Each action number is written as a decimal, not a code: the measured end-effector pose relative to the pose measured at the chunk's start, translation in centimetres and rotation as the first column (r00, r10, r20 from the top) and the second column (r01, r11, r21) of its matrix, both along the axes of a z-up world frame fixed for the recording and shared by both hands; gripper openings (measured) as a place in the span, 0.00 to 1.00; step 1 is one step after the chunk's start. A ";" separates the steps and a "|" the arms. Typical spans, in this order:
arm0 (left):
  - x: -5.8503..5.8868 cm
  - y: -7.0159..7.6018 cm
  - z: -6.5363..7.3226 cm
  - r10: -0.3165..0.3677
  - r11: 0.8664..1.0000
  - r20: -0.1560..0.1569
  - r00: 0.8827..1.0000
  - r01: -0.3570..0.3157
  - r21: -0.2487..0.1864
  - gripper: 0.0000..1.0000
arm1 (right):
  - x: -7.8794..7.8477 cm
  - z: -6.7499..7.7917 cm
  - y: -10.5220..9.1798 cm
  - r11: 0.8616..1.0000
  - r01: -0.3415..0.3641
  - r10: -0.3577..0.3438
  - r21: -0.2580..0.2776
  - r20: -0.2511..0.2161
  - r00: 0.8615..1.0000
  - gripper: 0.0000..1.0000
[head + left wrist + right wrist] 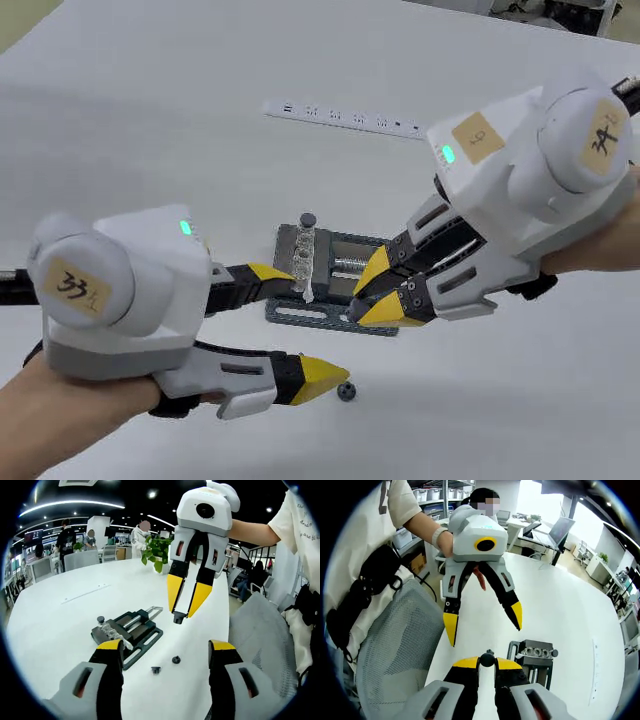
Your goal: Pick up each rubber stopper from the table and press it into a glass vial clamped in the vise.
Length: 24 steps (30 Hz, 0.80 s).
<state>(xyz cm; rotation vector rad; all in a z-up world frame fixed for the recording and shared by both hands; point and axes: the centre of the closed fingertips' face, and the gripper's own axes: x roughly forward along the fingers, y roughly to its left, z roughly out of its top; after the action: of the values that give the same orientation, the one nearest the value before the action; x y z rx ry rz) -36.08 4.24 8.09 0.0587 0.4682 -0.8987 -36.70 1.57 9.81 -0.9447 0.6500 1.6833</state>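
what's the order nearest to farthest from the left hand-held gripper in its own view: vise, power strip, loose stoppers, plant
1. loose stoppers, on the table just ahead; the pair too close to split
2. vise, ahead left
3. power strip, beyond the vise
4. plant, far table end

Left gripper (pixel 315 320), jaws spread wide; right gripper (pixel 358 306) opposite, jaws pinched together, tips angled downward.
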 end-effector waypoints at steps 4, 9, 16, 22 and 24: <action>0.6 1.1 -0.8 0.047 0.999 -0.009 0.999 -0.047 0.026 0.87 | 0.5 -0.5 -0.1 1.000 -0.002 0.002 -0.015 0.007 1.000 0.07; 1.1 2.6 -1.9 0.082 0.995 -0.025 0.996 -0.081 0.049 0.99 | 1.6 -0.7 0.0 0.999 -0.004 0.004 -0.033 0.020 1.000 0.07; 1.0 3.2 -2.3 0.096 0.994 -0.041 0.994 -0.094 0.061 0.99 | 3.4 -0.6 0.4 0.998 -0.013 0.016 -0.053 0.045 0.999 0.07; 0.8 3.9 -2.1 0.108 0.993 -0.048 0.993 -0.106 0.048 0.99 | 5.3 -1.2 1.0 0.995 -0.044 0.052 -0.093 0.087 0.995 0.07; 0.7 3.9 -2.1 0.114 0.993 -0.053 0.992 -0.112 0.044 0.99 | 6.0 -1.4 1.3 0.993 -0.052 0.062 -0.103 0.098 0.993 0.06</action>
<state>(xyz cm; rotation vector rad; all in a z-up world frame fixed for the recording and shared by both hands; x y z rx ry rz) -35.40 8.12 6.01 0.0444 0.5362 -0.7810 -30.73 2.88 8.38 -1.1218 0.6500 1.6536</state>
